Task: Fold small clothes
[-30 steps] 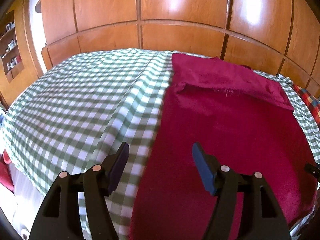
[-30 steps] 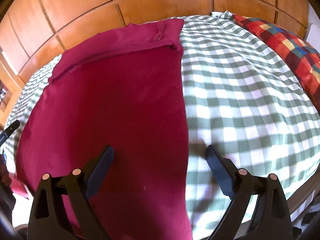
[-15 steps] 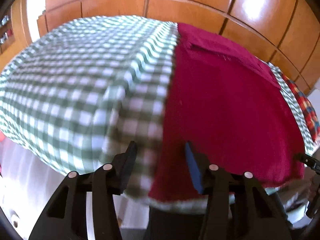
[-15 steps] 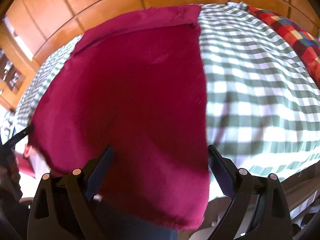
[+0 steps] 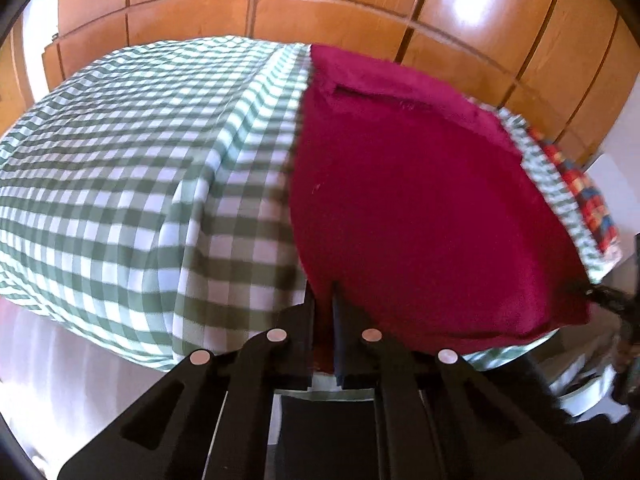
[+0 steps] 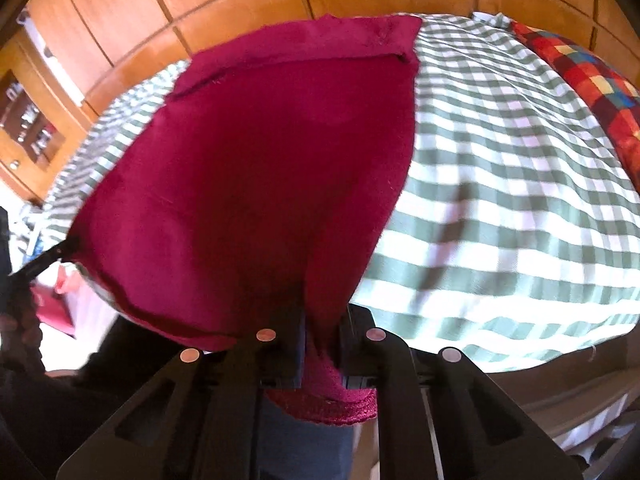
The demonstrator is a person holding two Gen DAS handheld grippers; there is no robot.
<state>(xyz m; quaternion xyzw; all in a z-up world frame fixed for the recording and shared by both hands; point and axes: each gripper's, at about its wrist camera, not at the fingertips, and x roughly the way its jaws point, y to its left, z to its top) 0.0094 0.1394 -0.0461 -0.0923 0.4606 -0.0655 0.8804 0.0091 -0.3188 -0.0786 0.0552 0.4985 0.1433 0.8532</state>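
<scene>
A dark red cloth [image 5: 420, 200] lies spread on a bed covered with a green and white checked sheet [image 5: 140, 168]; its far end is folded over. My left gripper [image 5: 325, 304] is shut on the cloth's near left corner at the bed's edge. My right gripper [image 6: 322, 320] is shut on the near right corner of the red cloth [image 6: 260, 168], with cloth bunched between the jaws. The left gripper's tip shows at the cloth's corner in the right wrist view [image 6: 60, 250].
A wooden panelled headboard [image 5: 320, 8] stands behind the bed. A red multicoloured checked pillow [image 6: 580, 76] lies at the far right. Wooden shelves [image 6: 28, 120] are on the left. The checked sheet [image 6: 520, 184] hangs over the near edge.
Both grippers moved back to the bed's near edge and closed from open onto the red cloth's near corners.
</scene>
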